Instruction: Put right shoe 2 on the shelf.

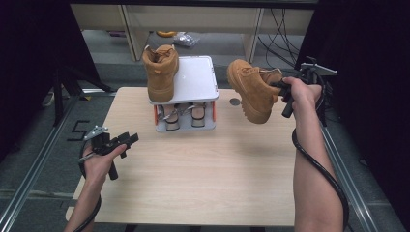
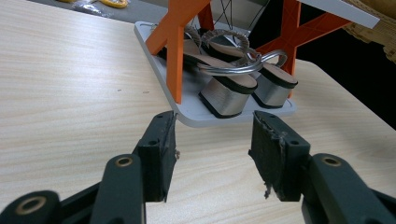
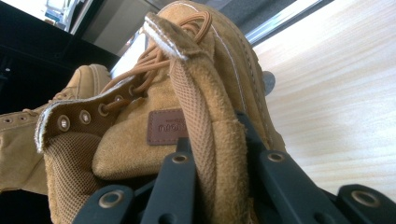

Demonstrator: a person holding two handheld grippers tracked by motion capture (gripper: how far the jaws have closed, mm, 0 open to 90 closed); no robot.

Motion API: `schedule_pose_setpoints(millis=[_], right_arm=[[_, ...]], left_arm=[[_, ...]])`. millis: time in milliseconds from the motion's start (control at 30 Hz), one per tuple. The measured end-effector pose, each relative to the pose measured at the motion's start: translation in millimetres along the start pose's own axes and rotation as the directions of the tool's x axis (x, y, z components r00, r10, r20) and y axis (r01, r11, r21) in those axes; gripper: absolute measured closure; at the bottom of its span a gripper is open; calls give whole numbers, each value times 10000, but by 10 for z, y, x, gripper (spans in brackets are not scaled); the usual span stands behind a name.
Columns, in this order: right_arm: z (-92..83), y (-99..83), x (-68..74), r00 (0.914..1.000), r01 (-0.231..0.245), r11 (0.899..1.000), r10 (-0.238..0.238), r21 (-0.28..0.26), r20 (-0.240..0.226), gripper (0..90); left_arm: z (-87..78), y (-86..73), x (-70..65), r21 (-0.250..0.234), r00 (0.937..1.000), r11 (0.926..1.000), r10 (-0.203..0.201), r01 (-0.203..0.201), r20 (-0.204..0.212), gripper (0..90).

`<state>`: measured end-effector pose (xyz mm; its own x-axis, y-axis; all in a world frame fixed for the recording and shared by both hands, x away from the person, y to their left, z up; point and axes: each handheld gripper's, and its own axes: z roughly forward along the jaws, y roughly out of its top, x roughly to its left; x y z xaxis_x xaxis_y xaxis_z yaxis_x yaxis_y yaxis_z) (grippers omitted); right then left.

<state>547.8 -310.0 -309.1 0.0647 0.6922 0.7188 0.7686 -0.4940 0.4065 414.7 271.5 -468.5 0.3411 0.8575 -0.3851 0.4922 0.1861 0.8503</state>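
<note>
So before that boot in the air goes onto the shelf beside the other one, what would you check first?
1. Right tongs shut on the held boot, pinching its collar: ok.
2. Held boot clear of the table: ok, it hangs in the air.
3. Free space on the rack top, right of the other boot: ok.
4. Left tongs open, low over the table, away from the rack top: ok.
5. Sandals lie on the lower shelf, out of the way: ok.
6. Grip firm enough: cannot tell.
</note>
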Motion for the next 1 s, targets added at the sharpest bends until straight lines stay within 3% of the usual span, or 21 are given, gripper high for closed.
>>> schedule_pose_setpoints(millis=[500,567,733,1000], right_arm=[[45,5,148,9999,-91,10000,91,41,-44,816],[52,1,140,9995,329,9994,-329,52,33,816],[74,1,196,9998,-188,9998,188,55,4,816],[109,1,259,9999,-127,9999,127,-85,-99,816]], left_arm=[[-19,13,6,-55,10000,10000,29,-29,2,495],[-23,16,6,-66,10000,10000,31,-31,-8,495],[-22,14,8,-54,10000,10000,43,-43,-14,496],[-24,14,11,-54,10000,10000,44,-44,-15,496]])
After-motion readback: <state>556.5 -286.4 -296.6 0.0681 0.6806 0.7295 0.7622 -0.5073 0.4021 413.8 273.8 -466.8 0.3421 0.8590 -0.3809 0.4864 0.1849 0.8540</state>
